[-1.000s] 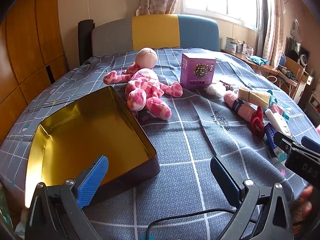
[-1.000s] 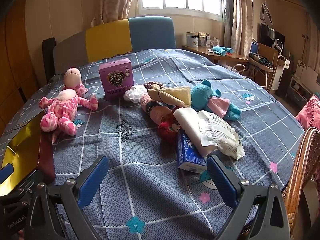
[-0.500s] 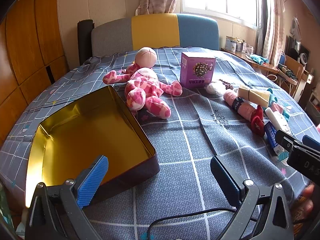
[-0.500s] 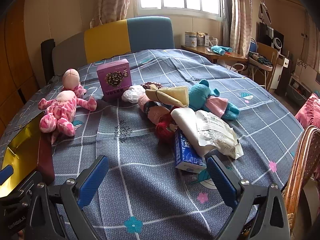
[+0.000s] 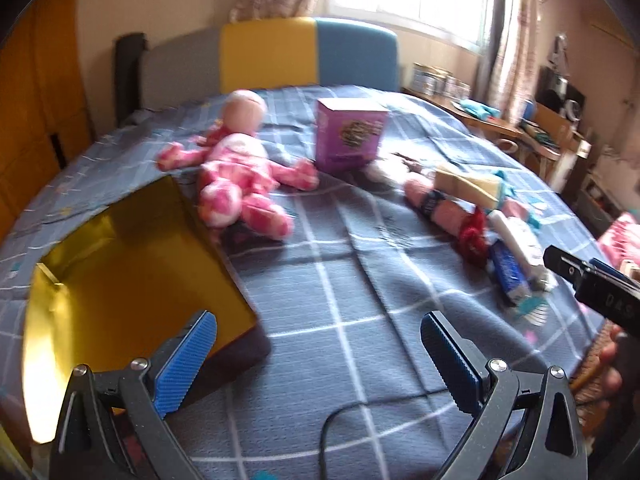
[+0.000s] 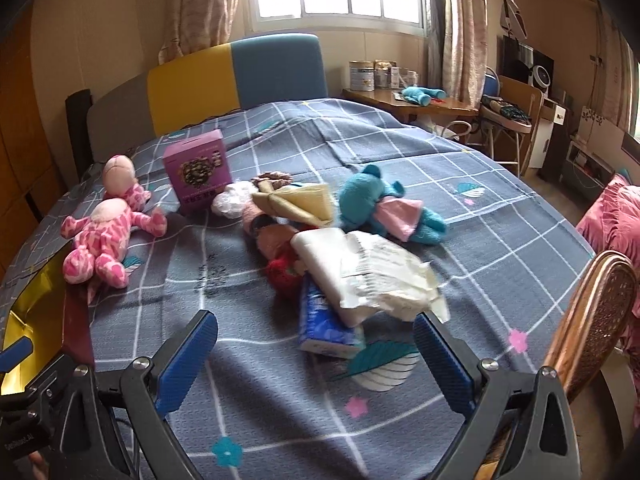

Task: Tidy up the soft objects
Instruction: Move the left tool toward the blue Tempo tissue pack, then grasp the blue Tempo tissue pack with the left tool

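Both grippers, left (image 5: 318, 348) and right (image 6: 315, 350), hold jaws spread; purple box (image 6: 198, 172) lettering unreadable.

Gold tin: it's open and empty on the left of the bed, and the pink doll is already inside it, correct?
Not quite. The gold tin is open and empty, but the pink doll lies on the blue checked bedspread just beyond the tin's far corner, not inside. The left wrist view shows this.
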Motion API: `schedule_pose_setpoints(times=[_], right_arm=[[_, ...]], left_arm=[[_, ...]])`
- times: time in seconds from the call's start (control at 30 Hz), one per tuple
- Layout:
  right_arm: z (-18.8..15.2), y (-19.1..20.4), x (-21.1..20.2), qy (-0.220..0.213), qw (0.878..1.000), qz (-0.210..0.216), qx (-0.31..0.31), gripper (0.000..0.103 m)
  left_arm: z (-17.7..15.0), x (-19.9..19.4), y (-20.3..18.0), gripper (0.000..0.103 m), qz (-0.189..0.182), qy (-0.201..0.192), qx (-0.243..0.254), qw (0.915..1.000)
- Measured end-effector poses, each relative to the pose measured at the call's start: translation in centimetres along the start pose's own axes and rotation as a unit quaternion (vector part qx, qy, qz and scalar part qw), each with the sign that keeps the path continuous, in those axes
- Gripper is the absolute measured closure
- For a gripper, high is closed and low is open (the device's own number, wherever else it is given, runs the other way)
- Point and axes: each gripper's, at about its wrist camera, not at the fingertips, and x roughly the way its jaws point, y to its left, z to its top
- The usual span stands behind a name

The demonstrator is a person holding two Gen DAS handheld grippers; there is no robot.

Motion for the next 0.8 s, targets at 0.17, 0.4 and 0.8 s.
schedule_pose_setpoints(times=[0.17,0.4,0.8], right_arm=[[1.2,-4.0,-0.7,0.006,1.0,-0.016,0.007,0.002],[2.0,-8.2,-1.5,0.011,0.999,-0.034,0.01,0.002],[1.6,-11.9,-0.8,0.023,0.999,-0.034,0.031,0.002]], left_arm=[[1.5,2.1,-1.3,0.0,-0.029,0.041,0.02,0.9985],[3.9,4.6,-4.1,0.0,-0.093,0.078,0.032,0.9921],[5.2,10.1,-12.8,0.023,-0.187,0.145,0.061,0.9695]])
